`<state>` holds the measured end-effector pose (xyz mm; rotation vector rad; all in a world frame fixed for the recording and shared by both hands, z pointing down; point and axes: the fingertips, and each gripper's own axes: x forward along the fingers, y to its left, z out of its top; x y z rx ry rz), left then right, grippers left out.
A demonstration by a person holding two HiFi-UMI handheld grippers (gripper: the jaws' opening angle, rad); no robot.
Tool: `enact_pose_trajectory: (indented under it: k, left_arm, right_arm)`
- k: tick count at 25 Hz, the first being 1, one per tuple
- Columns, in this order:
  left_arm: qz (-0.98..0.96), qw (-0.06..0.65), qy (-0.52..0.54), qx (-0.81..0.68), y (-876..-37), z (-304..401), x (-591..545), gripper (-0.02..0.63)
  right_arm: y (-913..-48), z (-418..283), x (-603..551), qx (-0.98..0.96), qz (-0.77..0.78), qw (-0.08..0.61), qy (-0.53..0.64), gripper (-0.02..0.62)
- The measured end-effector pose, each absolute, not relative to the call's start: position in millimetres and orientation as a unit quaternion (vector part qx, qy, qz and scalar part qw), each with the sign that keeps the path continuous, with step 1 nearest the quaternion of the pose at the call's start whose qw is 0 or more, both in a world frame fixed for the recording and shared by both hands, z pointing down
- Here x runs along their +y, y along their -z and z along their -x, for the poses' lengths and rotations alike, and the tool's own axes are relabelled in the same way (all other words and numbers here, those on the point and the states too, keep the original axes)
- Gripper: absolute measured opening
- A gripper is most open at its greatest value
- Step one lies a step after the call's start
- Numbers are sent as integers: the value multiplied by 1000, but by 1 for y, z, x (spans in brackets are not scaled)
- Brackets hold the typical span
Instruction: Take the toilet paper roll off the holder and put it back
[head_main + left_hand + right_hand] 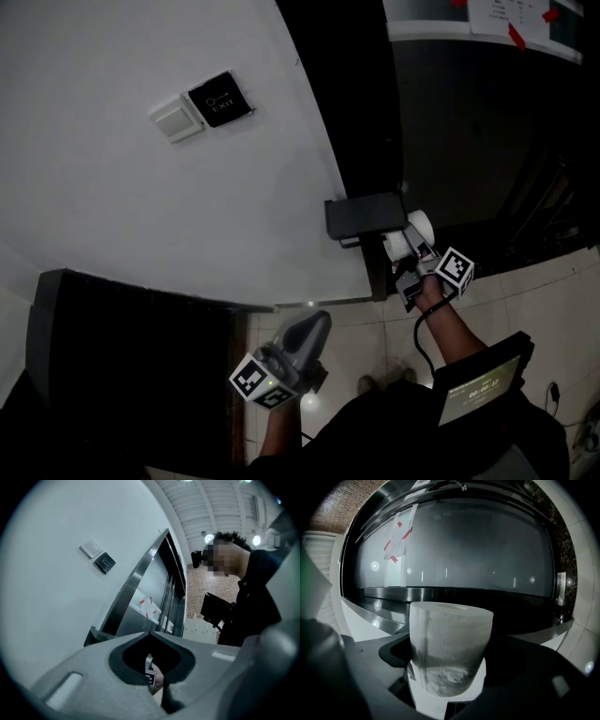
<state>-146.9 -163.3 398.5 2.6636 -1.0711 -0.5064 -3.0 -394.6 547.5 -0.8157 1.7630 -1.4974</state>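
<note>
Both grippers are closed. Our right gripper (pixel 409 247) clamps the toilet paper roll (pixel 450 644) just beside the black holder (pixel 366 217) on the wall, while our left gripper (pixel 313 330) hangs empty, nearer and lower left.

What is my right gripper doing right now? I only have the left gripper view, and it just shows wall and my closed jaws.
Observer: The right gripper is shut on the toilet paper roll.
Operator: Where is the roll relative to the holder?
Observer: In the head view it sits at the right end of the black holder; I can't tell whether it's mounted.
Operator: And my left gripper?
Observer: The left gripper hangs below the holder, apart from it.
</note>
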Motion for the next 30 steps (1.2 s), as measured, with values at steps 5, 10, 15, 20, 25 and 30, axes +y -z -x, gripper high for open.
enact_pose_trajectory:
  k: [5, 10, 15, 20, 25, 30]
  left_arm:
    - [-908, 112, 171, -365, -399, 147, -161, 0]
    - [-907, 110, 173, -367, -398, 149, -157, 0]
    - [-904, 109, 174, -374, -398, 153, -153, 0]
    - [-901, 107, 176, -382, -397, 160, -149, 0]
    - [-898, 109, 178, -388, -400, 166, -146, 0]
    - [-896, 111, 179, -390, -402, 170, -145, 0]
  right_arm:
    - [-546, 15, -390, 679, 308, 332, 578, 451]
    - [-547, 28, -386, 677, 310, 328, 581, 451]
    - [-546, 42, -382, 675, 307, 324, 587, 451]
    - [-548, 58, -379, 665, 304, 324, 600, 451]
    - [-549, 76, -375, 663, 300, 321, 606, 451]
    - [-549, 91, -370, 661, 299, 318, 611, 452]
